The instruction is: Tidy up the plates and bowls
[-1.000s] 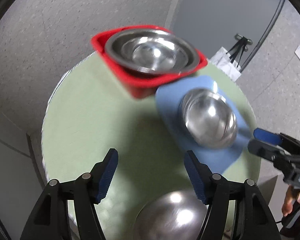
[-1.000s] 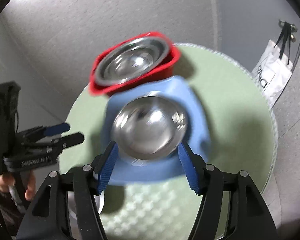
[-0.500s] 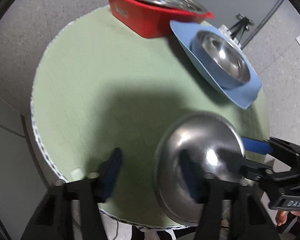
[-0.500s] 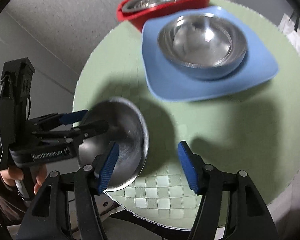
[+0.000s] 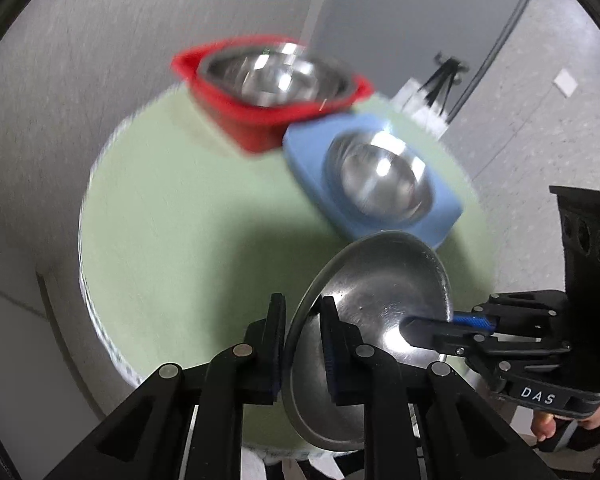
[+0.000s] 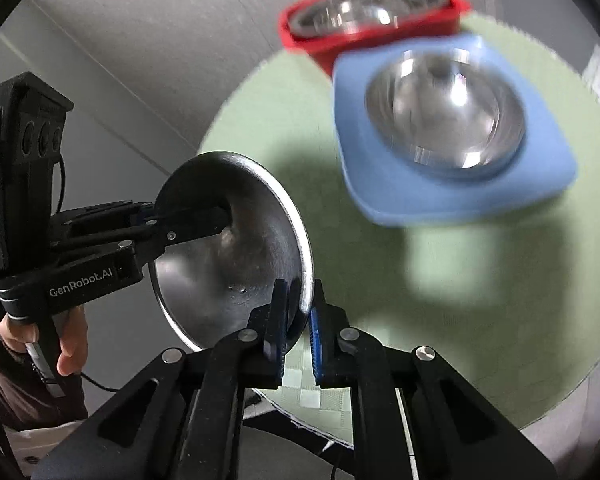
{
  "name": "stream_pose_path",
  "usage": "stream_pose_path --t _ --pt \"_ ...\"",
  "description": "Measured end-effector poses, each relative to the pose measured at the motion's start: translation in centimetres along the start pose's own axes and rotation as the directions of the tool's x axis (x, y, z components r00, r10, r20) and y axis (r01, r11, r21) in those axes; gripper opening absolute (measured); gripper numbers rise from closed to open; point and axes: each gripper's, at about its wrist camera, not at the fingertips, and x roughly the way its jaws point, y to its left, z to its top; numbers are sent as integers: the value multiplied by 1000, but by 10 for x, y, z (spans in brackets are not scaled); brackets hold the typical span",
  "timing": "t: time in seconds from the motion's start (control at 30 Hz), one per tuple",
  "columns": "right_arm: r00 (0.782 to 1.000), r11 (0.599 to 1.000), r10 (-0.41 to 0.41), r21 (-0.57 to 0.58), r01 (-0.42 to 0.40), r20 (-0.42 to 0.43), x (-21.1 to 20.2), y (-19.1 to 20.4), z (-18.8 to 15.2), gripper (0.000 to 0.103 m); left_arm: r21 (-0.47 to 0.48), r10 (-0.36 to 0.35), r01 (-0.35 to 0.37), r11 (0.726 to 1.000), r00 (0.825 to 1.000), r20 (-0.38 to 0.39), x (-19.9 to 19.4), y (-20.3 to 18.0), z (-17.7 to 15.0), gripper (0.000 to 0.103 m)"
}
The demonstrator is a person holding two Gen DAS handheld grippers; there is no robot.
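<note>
Left gripper (image 5: 302,344): fingers nearly closed, pinching the rim of the loose bowl (image 5: 376,320) on its near-left edge; one finger sits inside the bowl, one outside.
Loose bowl: steel, tipped up on edge and held in the air over the near side of the worktop (image 5: 172,220), clear of the cloth as far as I can tell; both grippers have hold of it at once.
Right gripper (image 6: 298,328): fingers also nearly closed, clamped on the opposite part of the same rim, seen in the right wrist view with the rim (image 6: 306,280) passing between them.
Red tub (image 5: 260,120): at the far side of the worktop, a steel bowl (image 5: 272,76) nested in it.
Blue plate (image 5: 380,200): just beside the tub, to its right, carrying another steel bowl (image 5: 380,180); both views are blurred here.
Step in hand: by my judgement, the bowl is being carried or passed between grippers on its way to a stack.
Next move: likely one gripper lets go, the other levels the bowl, opening up, and lowers it into the bowl on the blue plate. It calls for a steady rim grip, since thin steel may slip or swing.
</note>
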Motion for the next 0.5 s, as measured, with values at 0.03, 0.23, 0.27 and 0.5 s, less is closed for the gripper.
stream_pose_path --t 0.03,0.23,0.27,0.5 --pt "1000 1000 2 -4 -2 19 -9 -2 6 9 13 -1 0 1000 1000 19 -5 -5 6 13" --pt "994 999 -48 8 47 97 -41 -35 47 9 63 -9 6 998 998 57 10 -34 57 13" --pt "992 998 -63 15 62 105 -45 -44 54 9 65 -13 10 998 998 54 17 -37 62 13" --pt "988 991 -120 74 113 97 -35 -106 96 9 37 -1 2 999 1000 -11 85 -47 102 14"
